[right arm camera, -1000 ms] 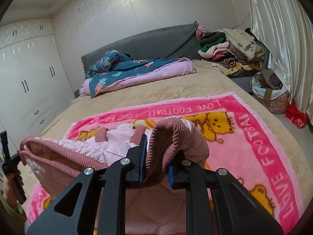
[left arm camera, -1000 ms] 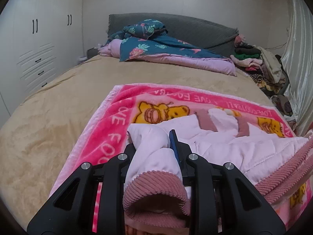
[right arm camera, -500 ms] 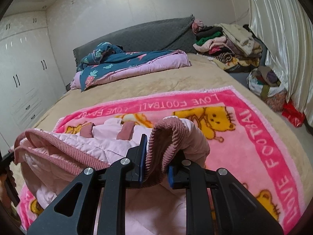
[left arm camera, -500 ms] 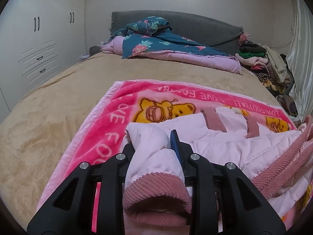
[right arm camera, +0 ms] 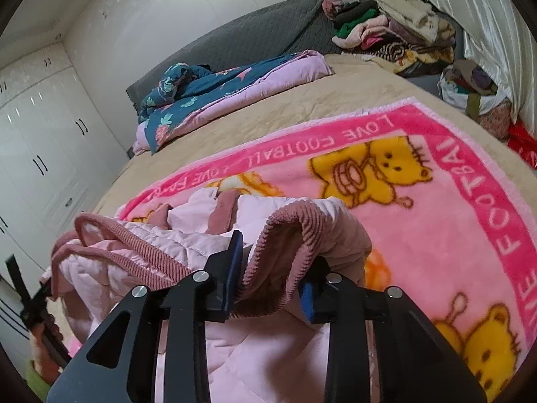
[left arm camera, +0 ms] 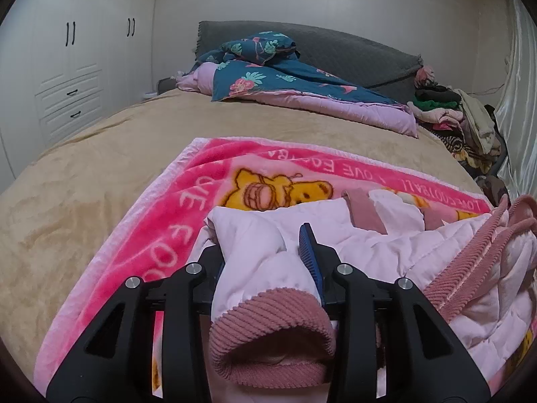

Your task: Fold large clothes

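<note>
A pale pink quilted jacket (left arm camera: 386, 245) with dusty-rose ribbed cuffs and hem lies bunched on a pink bear-print blanket (left arm camera: 174, 221). My left gripper (left arm camera: 261, 248) has one sleeve (left arm camera: 255, 255) between its jaws, which are opening. The puffy sleeve still fills the gap and its cuff (left arm camera: 272, 329) hangs toward the camera. My right gripper (right arm camera: 272, 262) is also opening. The other ribbed cuff (right arm camera: 285, 235) arches loosely between its blue pads (right arm camera: 235, 265), slack. The jacket body (right arm camera: 161, 245) stretches away to the left.
The blanket (right arm camera: 436, 221) covers a tan bed (left arm camera: 84, 181). A folded blue floral quilt (left arm camera: 285, 80) lies by the grey headboard (left arm camera: 352, 50). Piled clothes (right arm camera: 386, 27) and bags (right arm camera: 470, 90) sit at the far right, white wardrobes (left arm camera: 67, 77) on the left. A hand with the other gripper (right arm camera: 30, 302) shows at the left edge.
Both grippers sank toward the blanket with the sleeves. The right gripper rolled and its jaws spread, leaving the cuff slack. The left jaws widened slightly.
</note>
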`<action>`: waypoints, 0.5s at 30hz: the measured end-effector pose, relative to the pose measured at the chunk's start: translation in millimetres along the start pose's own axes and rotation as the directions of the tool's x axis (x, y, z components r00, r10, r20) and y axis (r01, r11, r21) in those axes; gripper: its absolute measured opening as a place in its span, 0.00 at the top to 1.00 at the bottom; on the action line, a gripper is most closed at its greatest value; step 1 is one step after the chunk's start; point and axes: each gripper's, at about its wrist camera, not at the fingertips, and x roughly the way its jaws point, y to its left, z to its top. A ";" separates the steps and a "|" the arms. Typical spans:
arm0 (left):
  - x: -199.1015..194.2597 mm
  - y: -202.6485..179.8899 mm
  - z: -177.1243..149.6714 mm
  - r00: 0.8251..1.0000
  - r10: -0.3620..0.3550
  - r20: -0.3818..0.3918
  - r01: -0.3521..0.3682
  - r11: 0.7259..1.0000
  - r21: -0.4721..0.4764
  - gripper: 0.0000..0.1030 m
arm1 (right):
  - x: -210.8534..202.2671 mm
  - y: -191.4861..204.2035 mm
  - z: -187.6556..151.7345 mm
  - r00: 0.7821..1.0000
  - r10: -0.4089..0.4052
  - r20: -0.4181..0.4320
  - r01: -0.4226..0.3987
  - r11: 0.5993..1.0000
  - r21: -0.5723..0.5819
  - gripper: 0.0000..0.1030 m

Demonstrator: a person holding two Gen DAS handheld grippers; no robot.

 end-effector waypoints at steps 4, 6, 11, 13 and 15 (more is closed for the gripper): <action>4.7 0.6 0.0 1.000 -0.010 -0.006 0.010 1.000 -0.013 0.70 | 2.8 -1.8 3.8 0.998 0.053 -0.046 -0.050 0.997 0.059 0.38; 6.5 0.4 0.3 1.000 -0.014 -0.008 0.014 1.000 -0.015 0.69 | 0.6 3.1 4.5 0.997 0.064 -0.054 -0.060 0.996 0.065 0.17; 6.6 4.5 2.2 0.999 -0.040 -0.015 0.040 0.999 -0.025 0.57 | -18.0 18.7 -4.0 0.999 0.022 -0.040 -0.022 1.000 0.009 0.04; 5.1 4.2 2.6 0.999 -0.048 -0.016 0.048 0.999 -0.025 0.52 | -24.9 20.8 -10.8 0.999 -0.018 -0.027 0.016 0.999 -0.044 0.04; 1.9 3.7 3.1 0.998 -0.057 -0.012 0.056 0.998 -0.023 0.46 | -29.5 19.8 -20.5 0.996 -0.094 -0.007 0.093 0.990 -0.105 0.04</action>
